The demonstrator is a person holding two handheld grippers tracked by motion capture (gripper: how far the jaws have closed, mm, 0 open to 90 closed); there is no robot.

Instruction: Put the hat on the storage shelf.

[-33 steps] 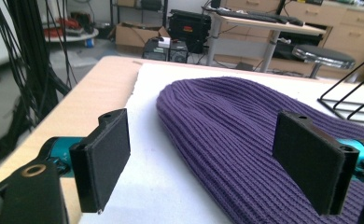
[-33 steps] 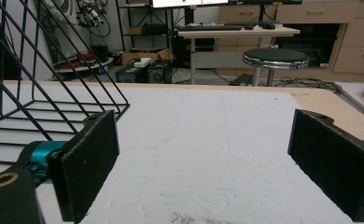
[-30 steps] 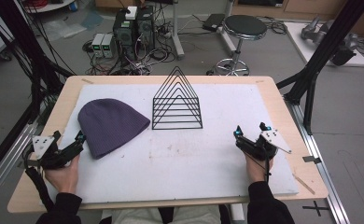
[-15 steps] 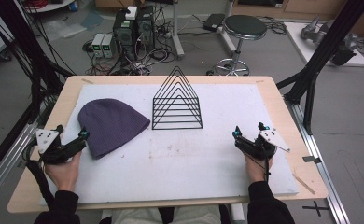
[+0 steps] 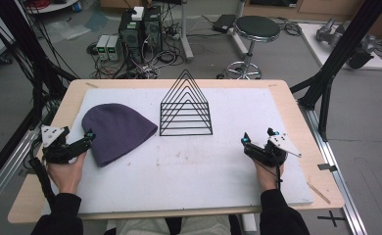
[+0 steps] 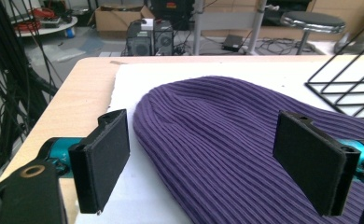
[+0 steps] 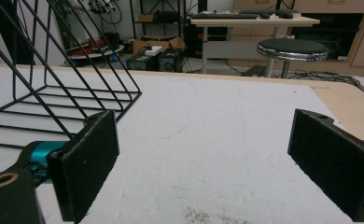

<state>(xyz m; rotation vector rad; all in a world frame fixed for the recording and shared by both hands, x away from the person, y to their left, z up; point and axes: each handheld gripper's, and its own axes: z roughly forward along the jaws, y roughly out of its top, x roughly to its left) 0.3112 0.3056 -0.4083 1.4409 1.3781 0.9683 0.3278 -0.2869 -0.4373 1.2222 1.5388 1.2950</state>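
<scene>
Two tools were wide open, gripping nothing. Left tool sat at the edge of the purple beanie, which lay flat on the bench's left half beside the wire rack. Right tool rested well apart.

No text, label, brand, number or sign can be read in any of the three views. The purple beanie near the table's left edge carries no visible tag or logo. The black wire rack toward the table's far edge bears no marking. The grey plates on the left gripper and right gripper are blank. The computer towers on the floor beyond the far edge, and the cardboard box in the left gripper view, are too small and blurred for any lettering to be made out.
</scene>
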